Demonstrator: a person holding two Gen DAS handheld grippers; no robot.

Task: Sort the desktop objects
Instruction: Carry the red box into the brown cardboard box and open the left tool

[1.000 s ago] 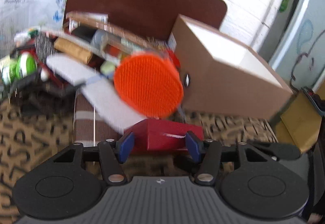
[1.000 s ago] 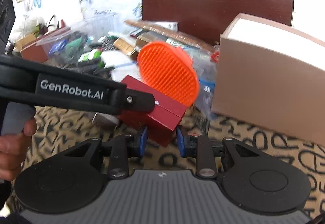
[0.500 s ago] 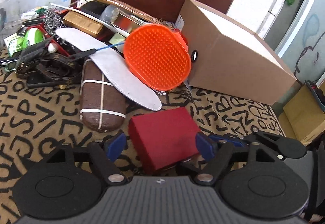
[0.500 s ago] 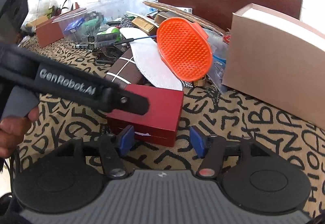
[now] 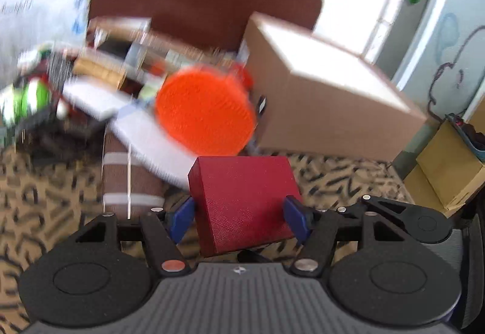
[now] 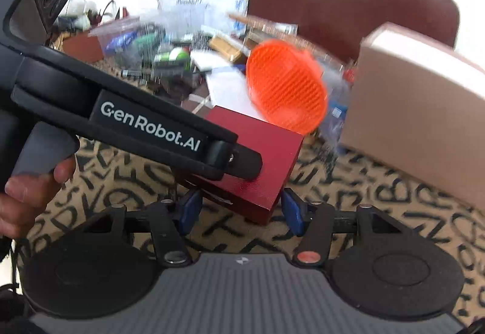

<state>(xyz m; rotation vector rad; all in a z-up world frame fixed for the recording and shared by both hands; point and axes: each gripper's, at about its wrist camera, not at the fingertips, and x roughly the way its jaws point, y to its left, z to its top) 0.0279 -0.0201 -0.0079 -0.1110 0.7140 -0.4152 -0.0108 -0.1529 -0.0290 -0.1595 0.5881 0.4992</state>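
Left gripper (image 5: 239, 217): its blue pads pressed against two opposite sides of the red box (image 5: 242, 200). Half a second before, they had stood apart around it.
Right gripper (image 6: 239, 211): the fingers were spread, with the near corner of the box between them. Whether either pad touched the box could not be told, so this did not read as a grip.
Red box, position: it was tilted and appeared raised off the letter-patterned cloth (image 5: 333, 179). Half a second before, it had lain flat on that cloth.
Evidence of motion: in the left wrist view the box looked sharp while the clutter behind it was smeared. That suggested the box was travelling with the left gripper.
Surroundings: an orange bristled brush (image 5: 206, 112) stood just behind the box. A large cardboard box (image 5: 327, 109) was to its right, and a white insole (image 5: 145, 137) lay over a brown striped case (image 5: 127, 179) to its left.
Left hand (image 6: 27, 191): it was wrapped around the left gripper's handle at the edge of the right wrist view.
Meaning for the task: the box had probably passed into the left gripper's sole hold and was ready to be carried to its sorting place. That place could not be identified.
Risk: the hold was on smooth sides with the box tilted, so it might slip or rotate.
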